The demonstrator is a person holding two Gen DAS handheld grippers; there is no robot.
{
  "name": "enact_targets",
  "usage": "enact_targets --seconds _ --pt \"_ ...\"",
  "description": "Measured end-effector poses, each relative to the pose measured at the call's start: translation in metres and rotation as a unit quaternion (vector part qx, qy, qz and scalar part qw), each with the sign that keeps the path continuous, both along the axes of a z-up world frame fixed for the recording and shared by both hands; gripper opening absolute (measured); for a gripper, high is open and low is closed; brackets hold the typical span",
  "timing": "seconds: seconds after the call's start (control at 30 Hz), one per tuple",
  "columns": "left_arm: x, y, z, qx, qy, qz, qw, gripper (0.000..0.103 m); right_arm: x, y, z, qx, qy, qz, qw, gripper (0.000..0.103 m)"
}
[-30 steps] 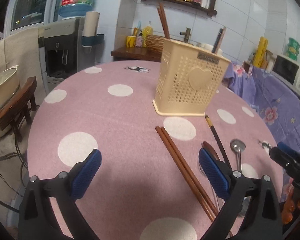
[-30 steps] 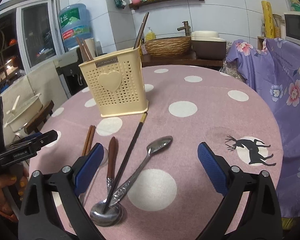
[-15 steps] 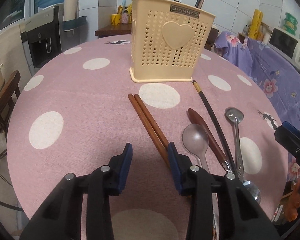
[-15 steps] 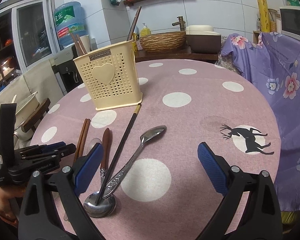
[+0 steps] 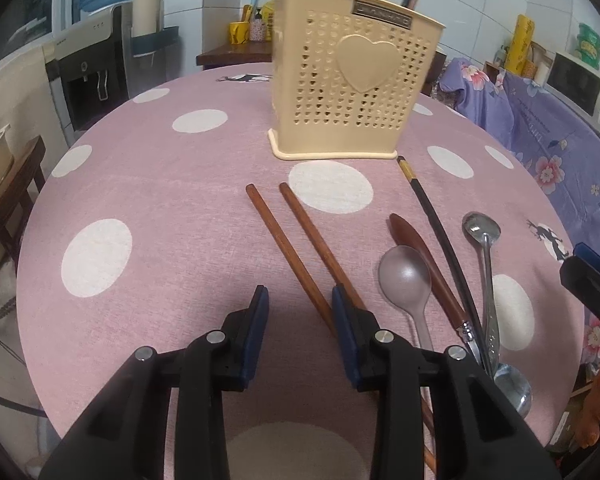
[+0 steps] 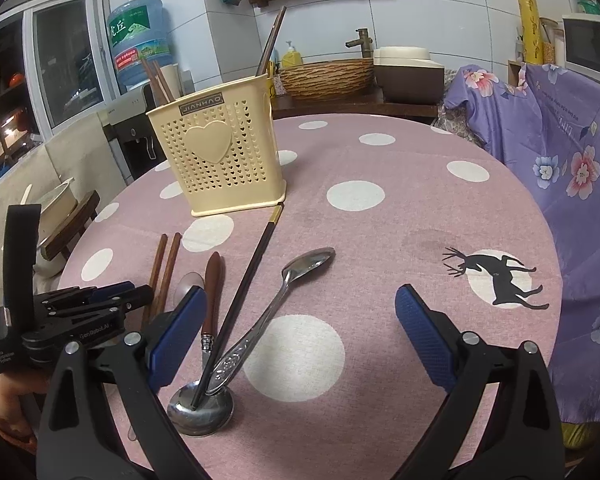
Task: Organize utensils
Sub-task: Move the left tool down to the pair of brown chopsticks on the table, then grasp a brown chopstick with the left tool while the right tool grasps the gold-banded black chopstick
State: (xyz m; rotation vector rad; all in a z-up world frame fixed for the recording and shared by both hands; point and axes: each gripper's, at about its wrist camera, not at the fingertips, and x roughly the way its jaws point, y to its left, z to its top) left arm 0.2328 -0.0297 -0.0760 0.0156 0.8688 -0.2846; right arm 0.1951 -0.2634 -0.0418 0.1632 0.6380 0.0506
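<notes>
- The left gripper hangs low over the pink dotted tablecloth; its jaws have just been closing and now stand narrowed but not pressed together.
- One of the two brown chopsticks runs into the gap between the jaws near the right pad; the other passes under that right finger. Whether the pads press on either stick cannot be told.
- Just to the right of the left jaws lie a grey spoon, a wooden-handled utensil, a black chopstick and a steel spoon, packed side by side.
- Ahead of the left jaws, beyond the chopstick tips, stands the cream utensil holder, upright, with sticks already poking from its top.
- The right gripper has its jaws spread wide, with nothing between them but cloth and the steel spoon's handle.
- A steel ladle bowl sits just below the right gripper's left finger, with the black chopstick's end and the steel spoon's handle end resting in it.
- A purple floral cloth drapes beyond the table's far right side.
</notes>
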Motion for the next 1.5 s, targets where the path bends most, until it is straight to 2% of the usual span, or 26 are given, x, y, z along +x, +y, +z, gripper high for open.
enact_targets --seconds 0.17,0.23,0.33,0.57,0.87,0.97,1.2,1.37,1.5 --pt "0.012 0.013 0.004 -0.041 0.012 0.021 0.9989 0.033 0.013 0.004 0.006 0.006 0.001 0.022 1.000 0.093" --pt "0.020 0.014 0.008 -0.039 0.007 0.028 0.9988 0.033 0.023 0.008 0.010 -0.004 -0.002 0.028 1.000 0.090" --pt "0.033 0.011 0.008 -0.027 0.015 0.024 0.9993 0.033 0.044 0.012 0.012 -0.008 0.007 0.035 0.999 0.080" --pt "0.046 0.008 0.002 -0.019 0.019 0.033 0.9991 0.032 0.099 0.028 -0.003 -0.002 0.066 0.046 0.997 0.055" --pt "0.058 0.008 0.002 -0.015 0.025 0.034 0.9990 0.027 0.146 0.036 -0.036 -0.010 0.145 0.017 0.989 0.035" --pt "0.061 0.005 0.003 -0.012 0.024 0.034 0.9991 0.025 0.150 0.037 -0.037 -0.012 0.149 0.017 0.989 0.034" --pt "0.062 -0.002 0.002 0.002 0.015 0.037 0.9992 0.021 0.160 0.039 -0.037 -0.024 0.152 0.008 0.988 0.022" --pt "0.061 -0.006 0.000 0.012 0.008 0.041 0.9990 0.013 0.167 0.043 -0.037 -0.043 0.149 0.000 0.988 0.013" --pt "0.061 -0.007 0.000 0.010 0.007 0.043 0.9990 0.012 0.167 0.037 -0.037 -0.025 0.147 -0.009 0.989 0.010"
